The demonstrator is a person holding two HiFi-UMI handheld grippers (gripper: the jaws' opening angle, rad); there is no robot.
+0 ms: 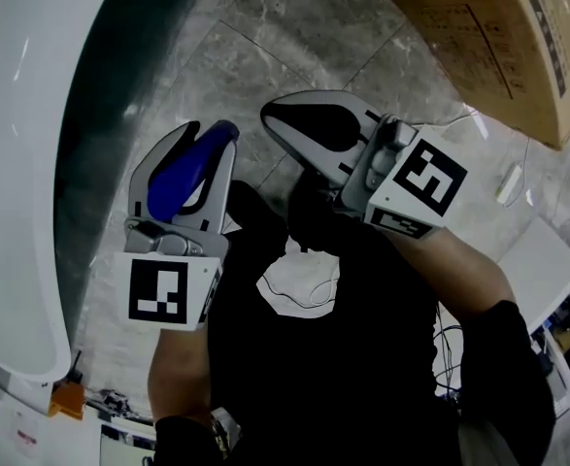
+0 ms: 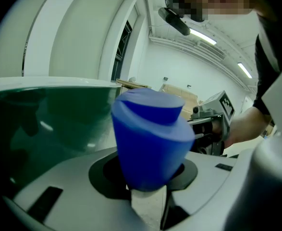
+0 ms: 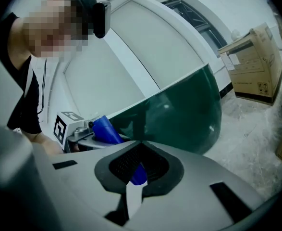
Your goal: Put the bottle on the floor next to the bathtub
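1. Left gripper (image 1: 207, 134): its fingers (image 2: 59, 186) stand part-way apart and are closed on the blue bottle (image 1: 180, 181). The bottle body sits in the dark recess between the pads, which centres it and stops it rolling sideways.

2. Location of the bottle: it is in the air, clear of the floor (image 1: 294, 27) and just beside the dark green outer wall of the bathtub (image 1: 100, 115). This placement suits the task, since the target spot is the strip of floor along that wall. Judged from the head view, the bottle has not yet been set down.

3. Right gripper (image 1: 289, 115): it hangs close to the left one and near the end of the bottle. Its fingers are drawn near together, leaving a narrow slit. A patch of blue (image 3: 138, 173) shows in that slit, and it cannot be told whether this is the bottle seen beyond the fingers or something pinched between them. It appears to carry no load of its own.

4. Obstruction: a cardboard box (image 1: 498, 37) stands well apart from the tub, so the floor between them is open for set-down
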